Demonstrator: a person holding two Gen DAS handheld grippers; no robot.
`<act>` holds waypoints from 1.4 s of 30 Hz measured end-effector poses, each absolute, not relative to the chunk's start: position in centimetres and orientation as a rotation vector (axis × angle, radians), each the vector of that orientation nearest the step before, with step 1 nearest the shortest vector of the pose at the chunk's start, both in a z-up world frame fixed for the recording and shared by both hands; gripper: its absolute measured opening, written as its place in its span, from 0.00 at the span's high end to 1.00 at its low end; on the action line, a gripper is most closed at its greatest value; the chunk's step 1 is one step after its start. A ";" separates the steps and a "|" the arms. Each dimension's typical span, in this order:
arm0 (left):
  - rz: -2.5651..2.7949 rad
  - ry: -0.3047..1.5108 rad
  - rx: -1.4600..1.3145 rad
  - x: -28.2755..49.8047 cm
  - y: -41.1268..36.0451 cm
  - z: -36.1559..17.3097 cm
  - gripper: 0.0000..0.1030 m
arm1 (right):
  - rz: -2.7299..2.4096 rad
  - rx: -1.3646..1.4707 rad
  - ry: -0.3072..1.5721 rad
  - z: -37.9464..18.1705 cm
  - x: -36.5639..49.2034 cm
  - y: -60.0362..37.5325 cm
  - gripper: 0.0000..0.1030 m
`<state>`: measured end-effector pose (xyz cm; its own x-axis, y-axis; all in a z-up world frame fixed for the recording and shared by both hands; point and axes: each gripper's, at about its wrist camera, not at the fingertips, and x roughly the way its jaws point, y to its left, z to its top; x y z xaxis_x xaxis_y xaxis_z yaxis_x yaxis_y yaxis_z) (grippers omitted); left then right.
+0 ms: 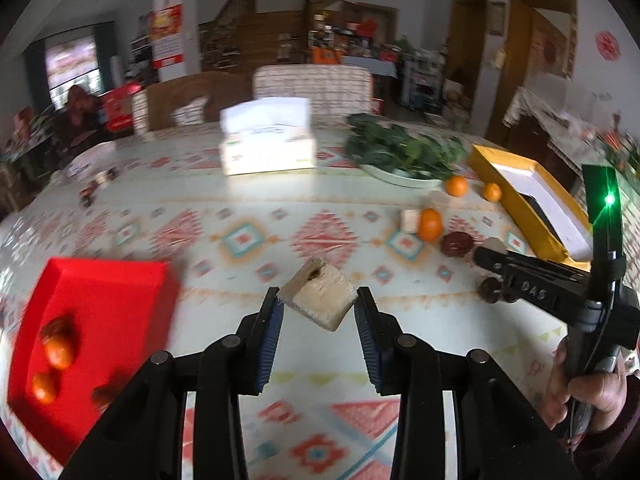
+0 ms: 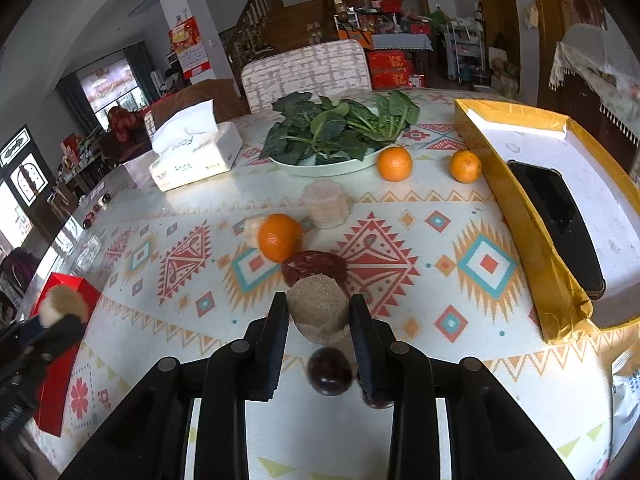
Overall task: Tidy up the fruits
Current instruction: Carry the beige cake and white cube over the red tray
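Note:
My left gripper (image 1: 319,306) is shut on a pale cut chunk (image 1: 319,295) and holds it above the table, right of a red tray (image 1: 108,292) that holds two small oranges (image 1: 58,354) and dark dates. My right gripper (image 2: 319,314) is shut on a round brown cake-like piece (image 2: 319,308), just in front of a red date (image 2: 314,266) and an orange (image 2: 279,237). A dark plum (image 2: 330,371) lies under the right gripper. Two more oranges (image 2: 394,163) lie near the greens. The right gripper also shows in the left wrist view (image 1: 486,258).
A plate of leafy greens (image 2: 336,130), a tissue box (image 2: 196,152) and a pale translucent lump (image 2: 326,202) stand behind the fruit. A yellow box lid (image 2: 532,216) with a phone in it lies at the right. Chairs stand behind the table.

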<state>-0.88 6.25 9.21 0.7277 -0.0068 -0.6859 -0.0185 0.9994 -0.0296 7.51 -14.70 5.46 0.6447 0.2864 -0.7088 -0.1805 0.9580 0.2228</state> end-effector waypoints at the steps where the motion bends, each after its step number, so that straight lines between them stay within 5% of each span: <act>1: 0.029 0.749 -0.045 -1.5 7.2 9.4 0.65 | 0.258 0.127 0.831 5.6 7.4 -14.4 0.67; 29: 0.366 0.719 -0.351 -13.0 28.7 6.5 0.65 | 0.644 -0.060 0.854 8.7 -3.2 8.1 0.67; 42: 0.346 0.743 -0.403 -13.2 31.3 4.5 0.65 | 0.806 -0.122 0.912 7.0 -5.7 16.7 0.67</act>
